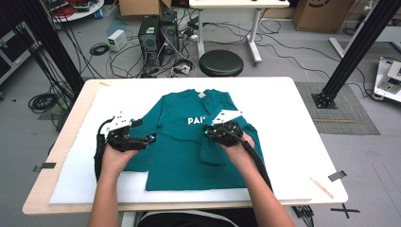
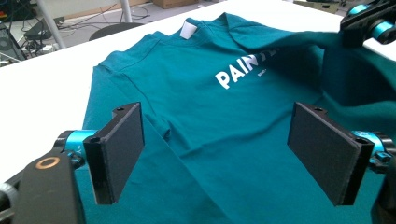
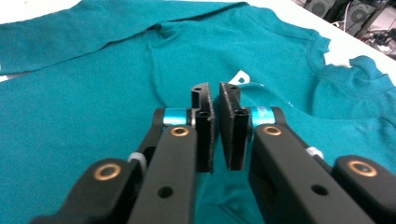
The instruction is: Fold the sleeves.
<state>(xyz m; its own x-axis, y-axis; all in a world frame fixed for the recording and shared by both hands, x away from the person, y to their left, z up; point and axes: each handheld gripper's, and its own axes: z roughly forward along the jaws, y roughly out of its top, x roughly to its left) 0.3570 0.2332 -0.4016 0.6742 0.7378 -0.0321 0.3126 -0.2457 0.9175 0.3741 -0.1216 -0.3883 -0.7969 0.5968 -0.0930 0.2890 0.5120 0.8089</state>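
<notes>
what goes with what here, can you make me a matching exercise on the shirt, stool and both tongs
Things:
1. shirt
2. stool
3. left tongs
4. right tongs

States or places:
A. jaws wide apart over teal cloth
B. on the floor beyond the table
C. spread on the table, one sleeve folded in
D. jaws almost together, a narrow gap with nothing in it

Pairs: 1-C, 2-B, 3-A, 4-D

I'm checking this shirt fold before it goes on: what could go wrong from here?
The right gripper has a narrow gap between its pads with no cloth in it, so the folded right side of the teal T-shirt may slip back open. The left gripper is wide open above the fabric and may bunch it when closing.
</notes>
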